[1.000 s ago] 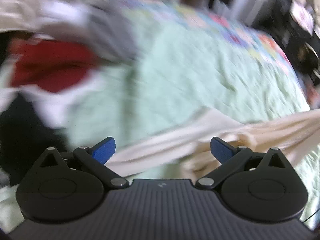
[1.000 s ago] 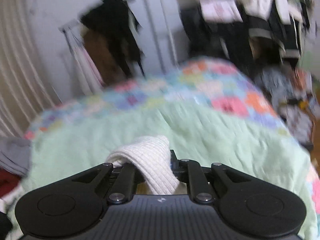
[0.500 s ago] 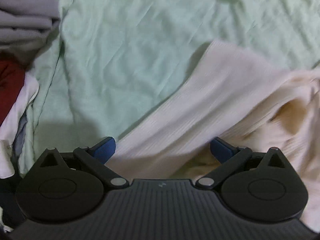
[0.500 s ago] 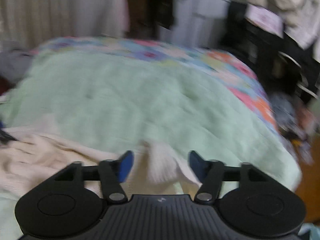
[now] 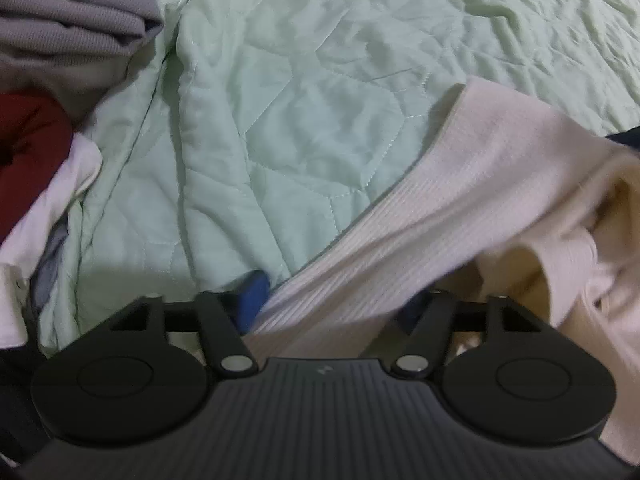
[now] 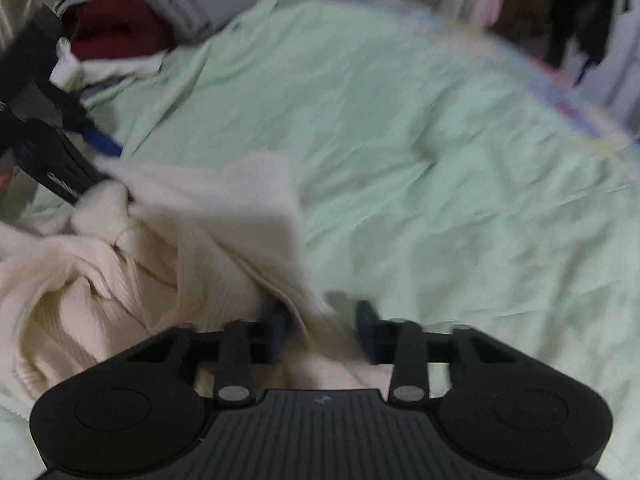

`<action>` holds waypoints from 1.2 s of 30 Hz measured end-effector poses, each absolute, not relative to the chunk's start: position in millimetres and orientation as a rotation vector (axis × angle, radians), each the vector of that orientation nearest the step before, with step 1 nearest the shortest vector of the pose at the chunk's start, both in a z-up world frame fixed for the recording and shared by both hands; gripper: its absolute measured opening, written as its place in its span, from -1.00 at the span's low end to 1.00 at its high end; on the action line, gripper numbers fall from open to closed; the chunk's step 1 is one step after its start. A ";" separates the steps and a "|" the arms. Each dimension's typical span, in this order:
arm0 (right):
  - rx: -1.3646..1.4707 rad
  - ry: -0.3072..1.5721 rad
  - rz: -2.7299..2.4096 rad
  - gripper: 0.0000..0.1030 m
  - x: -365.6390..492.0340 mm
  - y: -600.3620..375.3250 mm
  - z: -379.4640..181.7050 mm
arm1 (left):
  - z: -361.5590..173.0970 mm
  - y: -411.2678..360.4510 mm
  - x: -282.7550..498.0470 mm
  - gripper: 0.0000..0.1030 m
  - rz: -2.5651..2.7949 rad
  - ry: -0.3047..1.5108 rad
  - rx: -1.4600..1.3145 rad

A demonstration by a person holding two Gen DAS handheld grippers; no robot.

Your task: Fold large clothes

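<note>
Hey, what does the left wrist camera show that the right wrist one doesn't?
Only the left wrist view shows the quilt's stitched pattern sharply. Only the right wrist view shows the left gripper from outside, the bed's colourful border and dark hanging clothes. Both show the cream sweater on the green quilt, plus the red garment and grey garment.

Sweater: cream, fine ribbed knit. Quilt: pale mint green with stitched geometric lines; its far border is multicoloured patchwork. Pile at the side: grey garment, dark red garment, white cloth; claw pads blue on black.
</note>
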State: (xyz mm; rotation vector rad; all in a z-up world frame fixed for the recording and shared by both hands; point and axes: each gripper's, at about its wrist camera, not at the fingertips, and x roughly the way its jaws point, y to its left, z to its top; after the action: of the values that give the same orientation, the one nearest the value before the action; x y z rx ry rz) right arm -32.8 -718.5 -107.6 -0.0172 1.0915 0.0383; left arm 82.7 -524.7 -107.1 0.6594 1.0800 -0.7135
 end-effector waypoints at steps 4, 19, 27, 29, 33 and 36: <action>0.010 0.986 0.000 -0.81 -24.7 -725.5 -88.3 | -96.5 -531.6 81.7 -0.50 -0.685 1.037 0.656; 0.057 0.604 -0.283 -0.81 55.7 -803.1 -20.2 | 27.4 -654.2 194.6 -0.48 -0.443 0.426 0.373; 0.298 0.751 -0.475 0.04 54.1 -853.6 -61.7 | -50.4 -680.1 226.5 1.00 -0.525 0.795 0.483; 0.251 0.793 -0.521 0.06 22.1 -841.6 -63.1 | -67.7 -662.8 211.7 1.00 -0.598 0.846 0.437; 0.177 0.882 -0.603 0.35 -25.8 -817.0 -61.6 | -76.1 -642.7 169.7 1.00 -0.723 0.928 0.357; 0.180 0.901 -0.647 0.36 -54.3 -798.0 -58.5 | -70.0 -644.9 129.1 1.00 -0.828 0.921 0.377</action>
State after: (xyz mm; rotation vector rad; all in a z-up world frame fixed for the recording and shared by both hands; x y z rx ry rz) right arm -54.3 -798.0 -58.5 0.1797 0.9010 -0.6466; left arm 129.1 -644.9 -70.0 0.3773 0.9212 -0.8284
